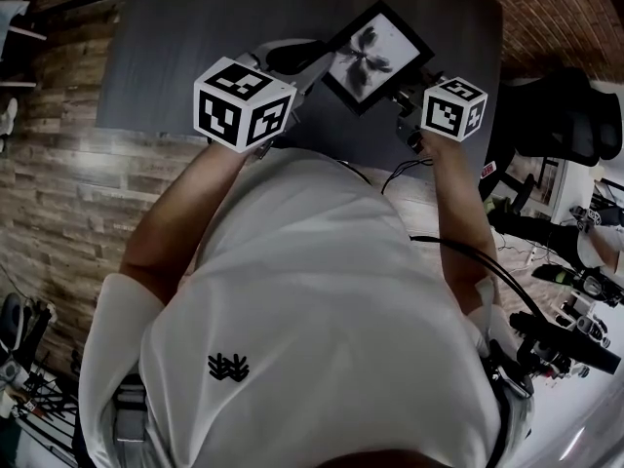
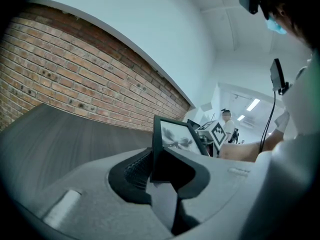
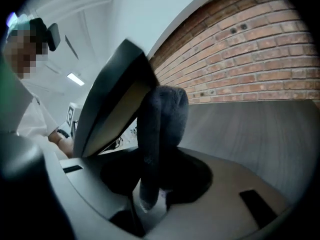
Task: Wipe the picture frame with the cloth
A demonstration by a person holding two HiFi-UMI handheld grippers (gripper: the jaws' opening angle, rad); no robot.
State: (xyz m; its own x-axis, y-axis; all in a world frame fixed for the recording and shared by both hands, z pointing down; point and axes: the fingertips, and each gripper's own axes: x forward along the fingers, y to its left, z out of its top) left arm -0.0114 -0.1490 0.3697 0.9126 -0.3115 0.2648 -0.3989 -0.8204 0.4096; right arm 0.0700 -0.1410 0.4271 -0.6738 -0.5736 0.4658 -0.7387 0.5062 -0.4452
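Above the dark table, a black picture frame [image 1: 375, 55] with a grey flower print is held tilted. My left gripper [image 1: 312, 66] is shut on its lower left edge. In the left gripper view the frame [image 2: 175, 136] stands upright between the jaws of that gripper [image 2: 161, 168]. My right gripper [image 1: 408, 100] is shut on a dark grey cloth [image 3: 161, 126], which rises out of its jaws [image 3: 150, 184]. The cloth presses against the frame's [image 3: 112, 101] near edge. In the head view the cloth is hidden behind the right gripper.
The dark grey table [image 1: 195, 47] lies under both grippers, with a brick wall [image 2: 75, 79] behind it. Wood-plank floor [image 1: 68, 174] is at the left. A black office chair [image 1: 565, 115] and cables stand at the right.
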